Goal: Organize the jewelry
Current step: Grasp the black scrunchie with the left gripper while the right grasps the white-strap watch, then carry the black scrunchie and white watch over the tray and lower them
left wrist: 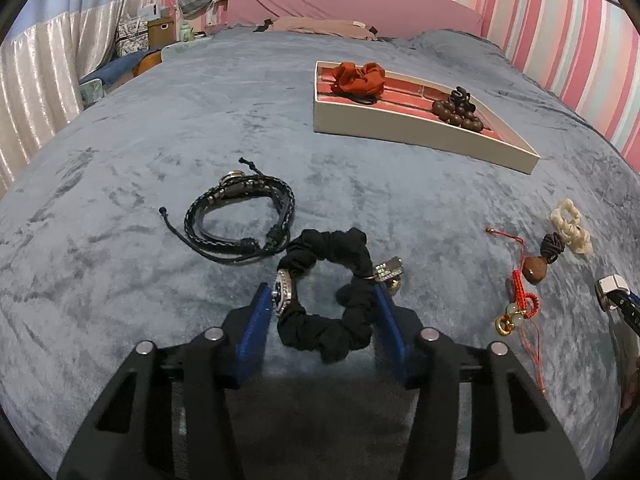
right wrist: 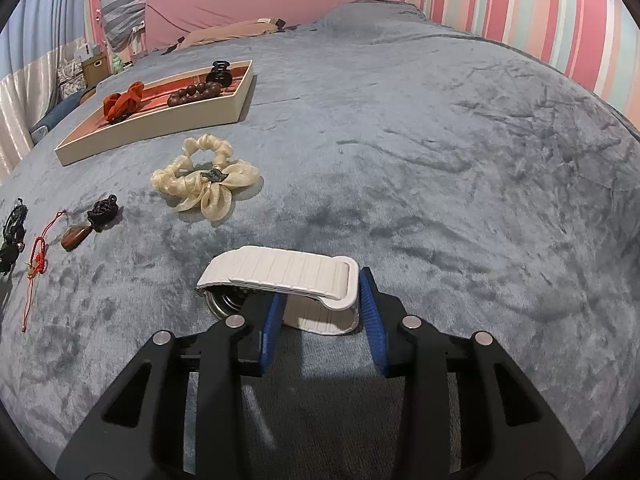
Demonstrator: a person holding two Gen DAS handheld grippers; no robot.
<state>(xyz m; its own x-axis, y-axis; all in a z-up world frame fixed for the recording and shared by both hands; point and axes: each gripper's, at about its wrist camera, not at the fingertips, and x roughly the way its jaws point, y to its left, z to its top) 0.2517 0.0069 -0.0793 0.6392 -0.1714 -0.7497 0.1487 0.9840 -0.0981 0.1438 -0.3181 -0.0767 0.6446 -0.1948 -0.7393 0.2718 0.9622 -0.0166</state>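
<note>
A grey-blue velvet bed (right wrist: 400, 140) carries a cream tray (right wrist: 168, 120), cream scrunchie (right wrist: 204, 184), white watch (right wrist: 288, 280), black scrunchie (left wrist: 332, 320) and braided bracelet (left wrist: 240, 220).

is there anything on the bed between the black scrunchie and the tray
Nothing visible does. The black scrunchie sits between the left hand-held gripper pads; bare blanket runs up to the tray.
</note>
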